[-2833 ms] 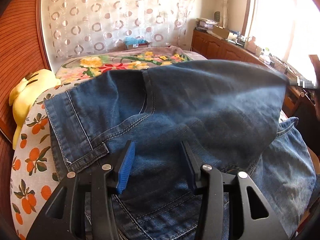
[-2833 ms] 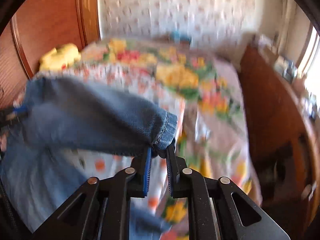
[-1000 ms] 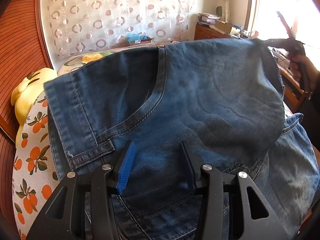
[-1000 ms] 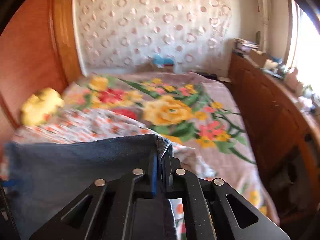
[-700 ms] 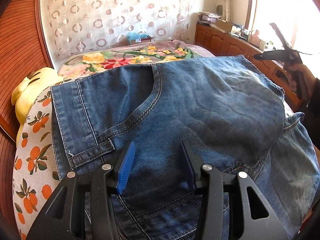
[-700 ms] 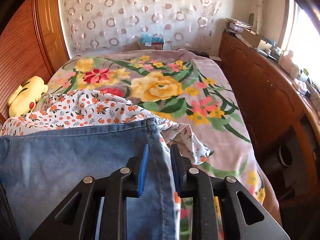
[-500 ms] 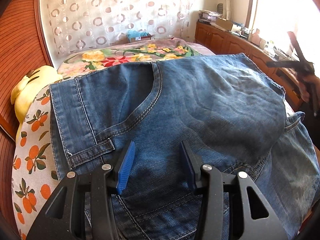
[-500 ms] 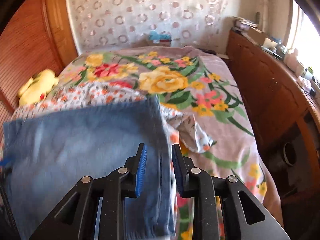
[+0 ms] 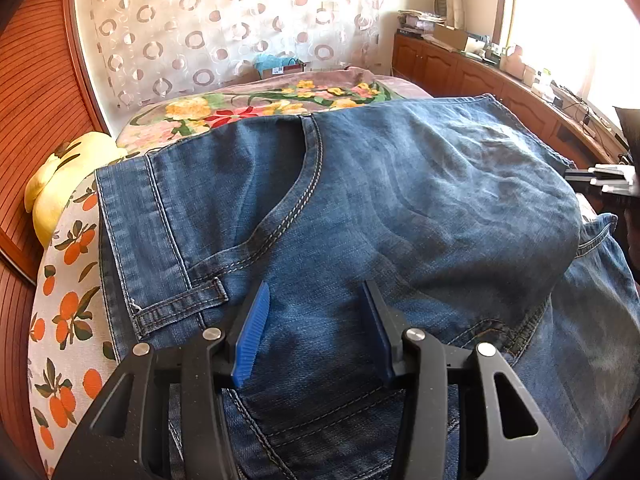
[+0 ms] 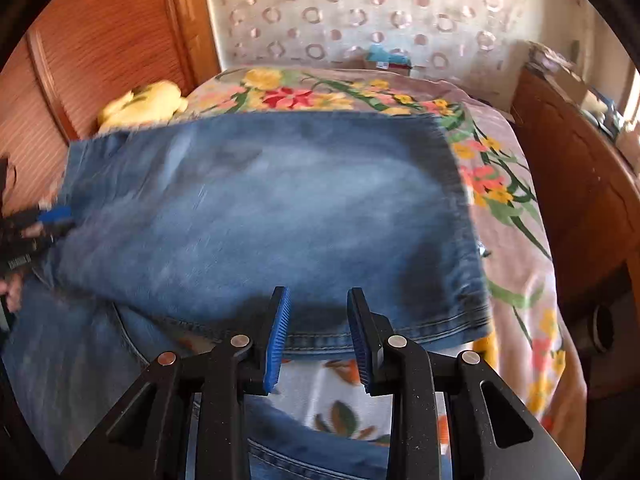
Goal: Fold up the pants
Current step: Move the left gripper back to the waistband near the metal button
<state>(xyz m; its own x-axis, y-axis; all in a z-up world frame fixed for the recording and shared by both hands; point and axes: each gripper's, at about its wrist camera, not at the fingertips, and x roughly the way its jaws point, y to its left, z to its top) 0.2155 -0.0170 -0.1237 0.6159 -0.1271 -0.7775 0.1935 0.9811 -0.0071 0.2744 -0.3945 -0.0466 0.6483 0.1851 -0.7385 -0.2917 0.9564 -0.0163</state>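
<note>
Blue denim pants (image 9: 360, 208) lie folded over on the bed, the waistband and belt loop at the left in the left wrist view. My left gripper (image 9: 316, 300) is open, low over the denim, holding nothing. In the right wrist view the folded leg (image 10: 280, 208) lies flat with its hem at the right. My right gripper (image 10: 318, 312) is open and empty just behind the hem edge. The right gripper also shows at the far right of the left wrist view (image 9: 608, 184). The left gripper shows at the left edge of the right wrist view (image 10: 44, 220).
The bed carries a flowered blanket (image 10: 500, 184) and an orange-print sheet (image 9: 64, 312). A yellow plush toy (image 9: 60, 176) lies by the wooden wall (image 9: 36, 80). A wooden cabinet (image 10: 580, 184) runs along the bed's right side. A curtain (image 9: 224, 28) hangs behind.
My right gripper carried the leg hem over the pants, laid it down, opened and drew back from the hem. The left gripper has stayed open over the denim.
</note>
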